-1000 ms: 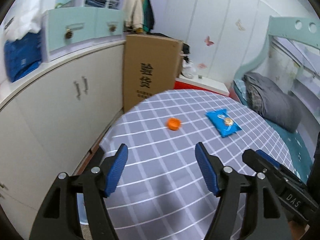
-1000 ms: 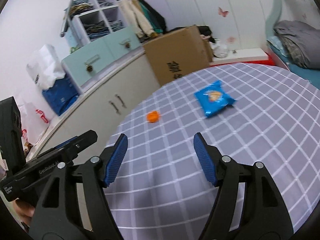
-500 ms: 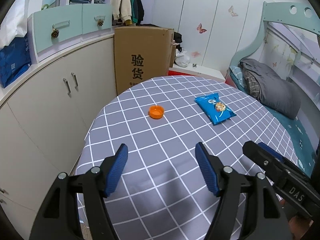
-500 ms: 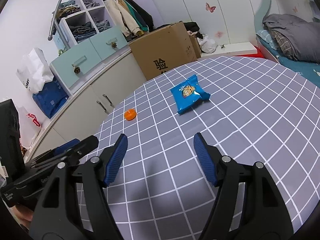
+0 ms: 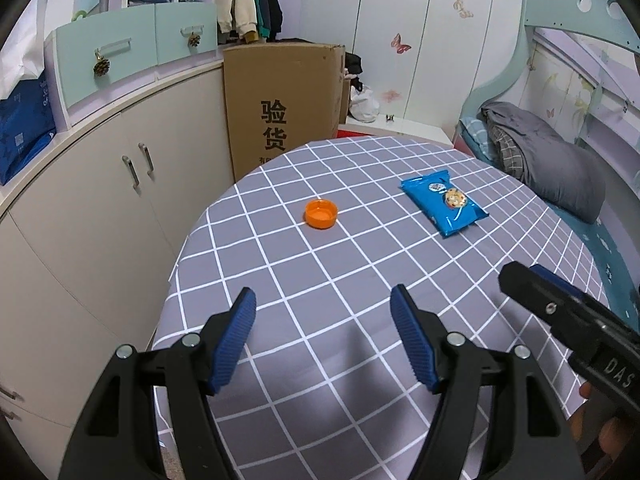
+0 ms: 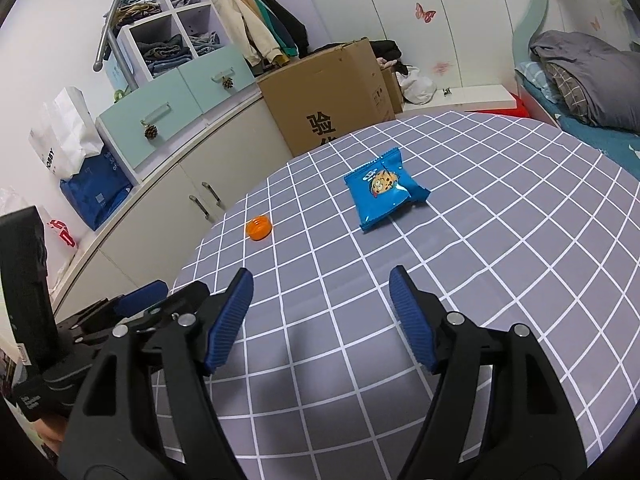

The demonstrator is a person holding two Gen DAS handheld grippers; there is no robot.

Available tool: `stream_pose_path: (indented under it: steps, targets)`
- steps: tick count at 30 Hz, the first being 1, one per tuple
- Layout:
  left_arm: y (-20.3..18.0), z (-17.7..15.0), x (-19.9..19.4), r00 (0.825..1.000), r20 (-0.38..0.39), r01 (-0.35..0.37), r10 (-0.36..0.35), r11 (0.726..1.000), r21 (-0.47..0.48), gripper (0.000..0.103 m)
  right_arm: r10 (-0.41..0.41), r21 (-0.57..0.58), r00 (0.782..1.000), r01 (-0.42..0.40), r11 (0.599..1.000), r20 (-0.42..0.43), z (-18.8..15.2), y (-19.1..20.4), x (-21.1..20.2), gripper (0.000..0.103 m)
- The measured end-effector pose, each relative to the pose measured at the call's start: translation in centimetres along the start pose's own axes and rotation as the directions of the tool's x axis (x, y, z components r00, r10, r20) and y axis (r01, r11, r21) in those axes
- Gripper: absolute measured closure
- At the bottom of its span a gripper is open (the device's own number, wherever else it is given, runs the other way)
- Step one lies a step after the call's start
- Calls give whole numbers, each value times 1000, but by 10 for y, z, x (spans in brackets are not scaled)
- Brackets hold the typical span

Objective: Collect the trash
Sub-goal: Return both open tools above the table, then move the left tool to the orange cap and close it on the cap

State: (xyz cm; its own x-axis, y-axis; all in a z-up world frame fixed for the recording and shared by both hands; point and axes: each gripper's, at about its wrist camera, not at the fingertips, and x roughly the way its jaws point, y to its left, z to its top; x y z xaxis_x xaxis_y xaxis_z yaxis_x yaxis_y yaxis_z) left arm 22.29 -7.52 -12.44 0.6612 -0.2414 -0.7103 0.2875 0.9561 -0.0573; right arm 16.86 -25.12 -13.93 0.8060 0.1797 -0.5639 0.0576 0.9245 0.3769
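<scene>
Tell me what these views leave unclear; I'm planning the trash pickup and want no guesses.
- Blue snack packet: full or empty, both views; sealed wrapper.
- Packet's small print: too small.
- Cardboard box: lower print, table edge hides it.
- Any bin: outside both views.

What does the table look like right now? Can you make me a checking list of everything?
Surface: round table under a grey checked cloth, flat.
Job's things: small orange plastic bottle cap, open side up; flat blue cookie snack packet, lying apart from the cap.
Clutter: nothing seen on the table besides those two.
Grippers: left gripper and right gripper both open, empty, above the near edge; the right one's jaws have just opened a little further.
Cables: nothing seen.
Surroundings: brown cardboard box, cream cabinet, bed with grey blanket.
</scene>
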Motion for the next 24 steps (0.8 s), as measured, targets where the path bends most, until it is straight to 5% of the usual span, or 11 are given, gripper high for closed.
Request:
stream_pose_path:
  steps: [24]
  targets:
    - [-3, 8, 20, 1000, -23, 17, -17, 1000, -2, 35, -26, -34, 999, 26, 999, -17, 10, -3, 13, 31]
